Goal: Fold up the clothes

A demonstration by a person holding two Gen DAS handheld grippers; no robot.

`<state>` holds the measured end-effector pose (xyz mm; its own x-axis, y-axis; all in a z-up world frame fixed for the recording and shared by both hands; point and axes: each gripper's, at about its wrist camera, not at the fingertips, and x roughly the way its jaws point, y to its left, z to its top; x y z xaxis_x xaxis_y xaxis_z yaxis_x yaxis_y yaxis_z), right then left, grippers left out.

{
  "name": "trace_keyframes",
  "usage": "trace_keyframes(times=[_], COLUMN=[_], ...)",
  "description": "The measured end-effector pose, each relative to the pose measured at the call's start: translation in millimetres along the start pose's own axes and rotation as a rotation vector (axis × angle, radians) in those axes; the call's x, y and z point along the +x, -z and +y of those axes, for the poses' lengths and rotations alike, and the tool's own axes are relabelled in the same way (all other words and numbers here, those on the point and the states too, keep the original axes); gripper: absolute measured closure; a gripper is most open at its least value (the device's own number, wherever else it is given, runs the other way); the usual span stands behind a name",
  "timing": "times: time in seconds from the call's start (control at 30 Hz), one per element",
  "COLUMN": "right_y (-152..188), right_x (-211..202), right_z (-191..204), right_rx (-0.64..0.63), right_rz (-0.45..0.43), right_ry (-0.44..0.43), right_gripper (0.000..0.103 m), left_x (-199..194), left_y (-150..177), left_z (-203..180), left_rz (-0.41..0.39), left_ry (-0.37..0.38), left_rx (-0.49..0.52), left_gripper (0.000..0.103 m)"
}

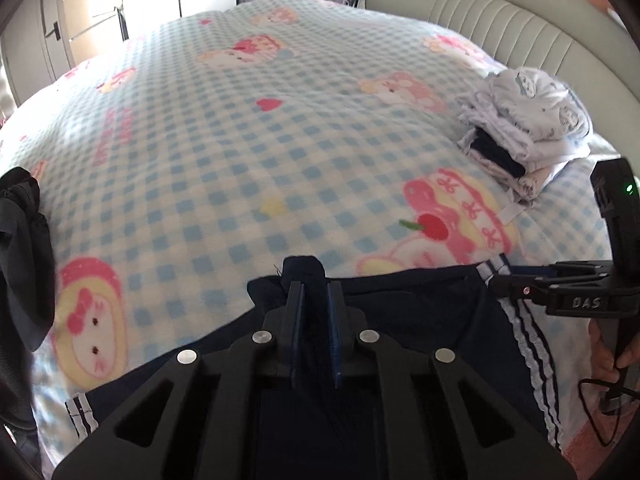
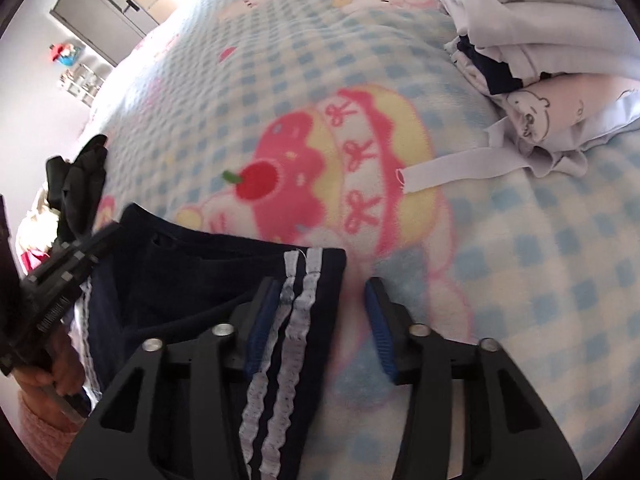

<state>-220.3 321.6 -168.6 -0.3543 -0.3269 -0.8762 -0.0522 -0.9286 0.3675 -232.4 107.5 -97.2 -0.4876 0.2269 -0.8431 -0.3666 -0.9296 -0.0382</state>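
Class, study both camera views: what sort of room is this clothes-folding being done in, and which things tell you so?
Most likely a bedroom. The work surface is a bed under a checked cartoon blanket, with a padded headboard behind it and a wardrobe-like cabinet by the wall. A stack of folded clothes sits on the blanket.

1. I see the bed's blanket (image 1: 240, 152), blue-and-white check with pink cartoon figures, covering most of both views
2. A padded, ribbed beige headboard (image 1: 500, 12) curves behind the far right edge of the bed in my left wrist view
3. On my left wrist feed, a grey cabinet (image 1: 36, 40) stands at the far left, beyond the bed
4. My right wrist feed shows a grey cabinet (image 2: 100, 16) at the upper left, with a small red and blue item (image 2: 64, 54) below it, too blurred to identify
5. A black cable (image 1: 600, 400) loops at the lower right of my left wrist view
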Motion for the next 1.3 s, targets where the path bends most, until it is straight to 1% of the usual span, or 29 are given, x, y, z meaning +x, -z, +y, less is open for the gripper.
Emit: trace_keyframes(times=[0.03,0.07,0.1,0.13,0.17,0.2,0.3,0.4,0.43,0.47,0.53,0.57,0.6,0.63,0.67,0.7,0.73,0.77,0.83,0.87,0.93,0.97,1.03,1.1,1.17,1.23,1.3], right_y=[-0.4,-1.3,-0.3,0.2,0.4,1.7,2.7,1.3,1.4,-1.3,-1.5,-0.9,-0.3,0.5,1.3,1.2,1.0,-0.5,-3.7,-8.0,-14.9,-18.3,-21.0,-21.3,-19.9,-16.0,-19.2], right_x=[3.1,6.6,6.5,2.3,-2.5,-8.4,-29.3,-45.2,-45.5,-39.4,-23.7,-13.0,-2.2,-8.2,-15.1,-25.5,-36.1,-46.2,-66.4,-72.6,-76.5,-78.4,-67.8,-53.6,-35.8,-17.6,2.2], right_z=[-1.7,-3.6,-2.1,-2.1,-4.4,-3.9,-5.3,-12.0,-14.9,-16.2,-24.7,-29.3,-34.0,-34.9,-35.6,-32.3,-28.9,-22.5,-9.3,1.4,18.0,26.3,47.3,70.5,101.7,132.0,156.2], right_rx=[0.010,0.015,0.006,-0.011,-0.015,-0.015,-0.007,0.017,0.020,0.023,0.044,0.058,0.073,0.087,0.100,0.095,0.090,0.071,0.031,-0.013,-0.067,-0.094,-0.138,-0.199,-0.287,-0.370,-0.425], right_rz=[0.004,0.010,0.003,-0.021,-0.039,-0.066,-0.148,-0.212,-0.212,-0.187,-0.140,-0.093,-0.044,-0.061,-0.083,-0.111,-0.139,-0.169,-0.229,-0.246,-0.232,-0.224,-0.177,-0.135,-0.087,-0.043,-0.014], right_ry=[-0.005,-0.006,-0.005,-0.018,-0.031,-0.025,-0.016,0.007,0.008,0.007,0.046,0.050,0.053,0.035,0.016,0.013,0.012,0.023,0.048,0.066,0.045,0.034,-0.033,-0.058,-0.075,-0.105,-0.162], right_gripper=[0.053,0.060,0.085,0.092,0.096,0.097,0.098,0.098,0.098,0.098,0.096,0.095,0.093,0.092,0.088,0.085,0.085,0.085,0.087,0.087,0.087,0.087,0.087,0.087,0.087,0.085,0.085], left_x=[4.3,6.2,7.5,5.9,3.2,2.0,-0.2,8.5,12.4,19.1,41.8,43.0,40.3,37.7,22.7,3.2,-13.0,-25.6,-37.5,-37.8,-35.2,-35.8,-40.2,-45.2,-47.6,-45.5,-45.3], left_y=[0.2,0.2,0.1,-0.9,-2.3,-5.4,-16.3,-24.6,-25.5,-25.8,-24.0,-23.3,-22.6,-21.9,-19.5,-16.4,-12.3,-6.4,6.7,13.2,26.1,34.4,52.6,71.1,83.5,92.8,102.3], left_z=[-0.9,-1.0,-0.9,-1.1,-1.4,-0.7,2.2,9.9,12.0,13.5,17.2,20.7,24.9,29.1,36.4,44.9,53.3,61.8,78.4,86.1,101.2,108.5,122.6,135.9,148.5,162.2,176.1], left_rz=[0.013,0.018,0.021,0.010,-0.006,-0.020,-0.056,-0.051,-0.043,-0.021,0.058,0.066,0.061,0.056,0.007,-0.056,-0.104,-0.134,-0.129,-0.110,-0.065,-0.054,-0.051,-0.060,-0.063,-0.053,-0.052], left_ry=[-0.018,-0.025,-0.029,-0.022,-0.011,-0.003,0.019,0.043,0.061,0.086,0.110,0.116,0.122,0.127,0.145,0.167,0.176,0.178,0.148,0.114,0.034,0.008,-0.023,-0.087,-0.141,-0.144,-0.129], left_rx=[0.003,-0.002,-0.011,-0.016,-0.020,-0.024,-0.038,-0.079,-0.094,-0.101,-0.112,-0.128,-0.148,-0.169,-0.198,-0.231,-0.259,-0.282,-0.304,-0.312,-0.326,-0.350,-0.410,-0.466,-0.493,-0.522,-0.569], left_gripper=[0.088,0.090,0.093,0.097,0.097,0.098,0.098,0.098,0.098,0.097,0.095,0.091,0.091,0.091,0.088,0.078,0.071,0.060,0.060,0.060,0.060,0.060,0.060,0.060,0.060,0.060,0.060])
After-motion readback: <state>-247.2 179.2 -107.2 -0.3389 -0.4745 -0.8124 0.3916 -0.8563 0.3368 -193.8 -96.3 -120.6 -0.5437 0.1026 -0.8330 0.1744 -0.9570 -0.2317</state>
